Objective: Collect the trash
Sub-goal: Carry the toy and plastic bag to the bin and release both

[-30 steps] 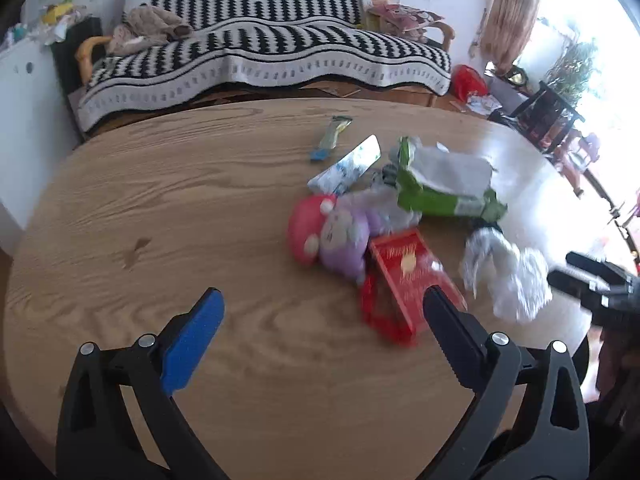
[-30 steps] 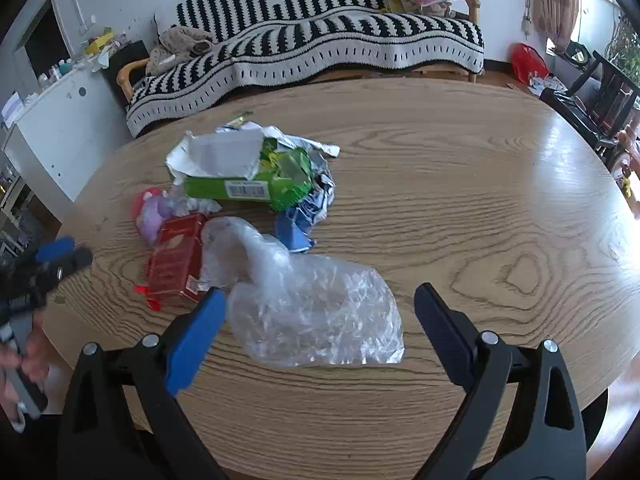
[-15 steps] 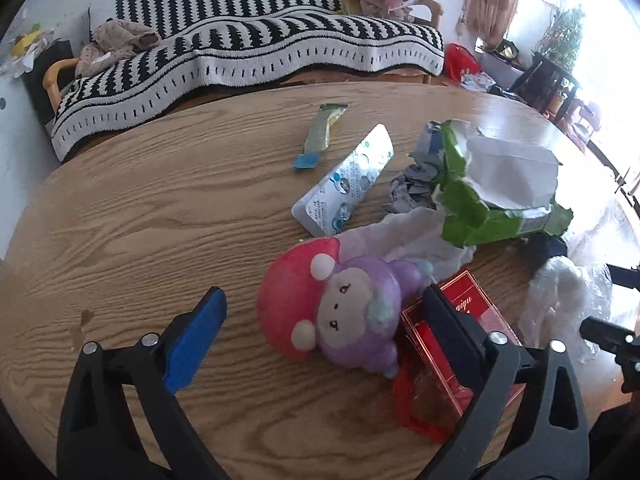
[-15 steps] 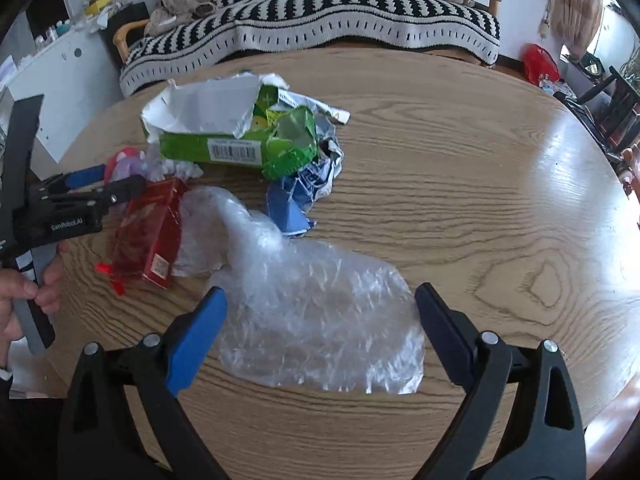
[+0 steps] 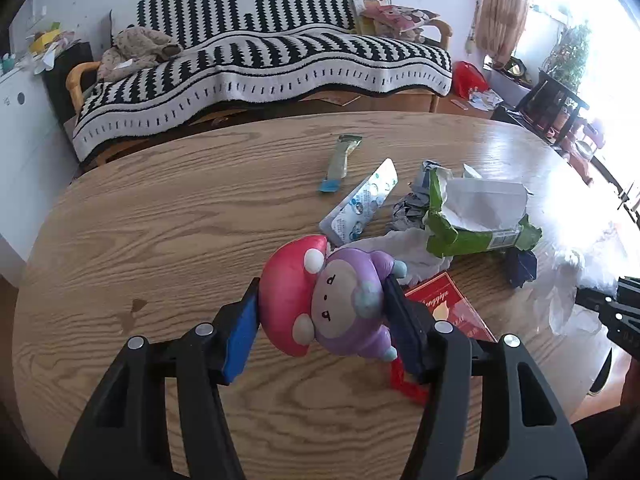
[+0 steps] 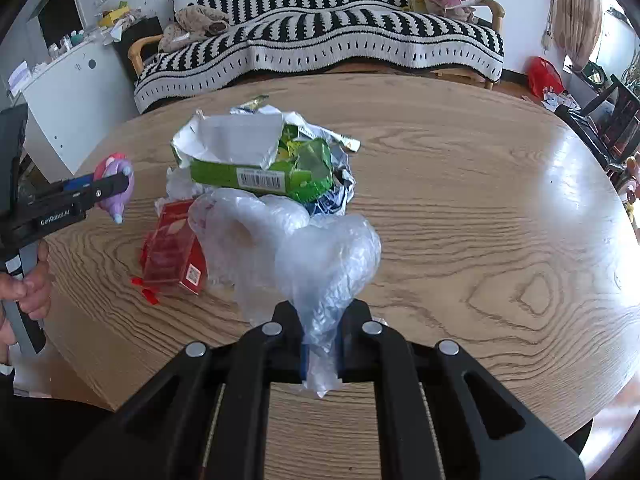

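My left gripper is shut on a pink and purple mushroom toy, held just above the round wooden table; the toy also shows in the right wrist view. My right gripper is shut on a clear plastic bag, bunched and lifted off the table. Behind it lie a torn green box, a red packet and crumpled blue-silver wrappers. In the left wrist view I see the red packet, green box, a blister pack and a thin wrapper.
A striped sofa stands beyond the table's far edge. A white cabinet is at the left. Dark chairs stand at the right. Bare table surface lies right of the trash pile.
My left gripper moved in and closed on the mushroom toy. My right gripper closed on the plastic bag and bunched it upward.
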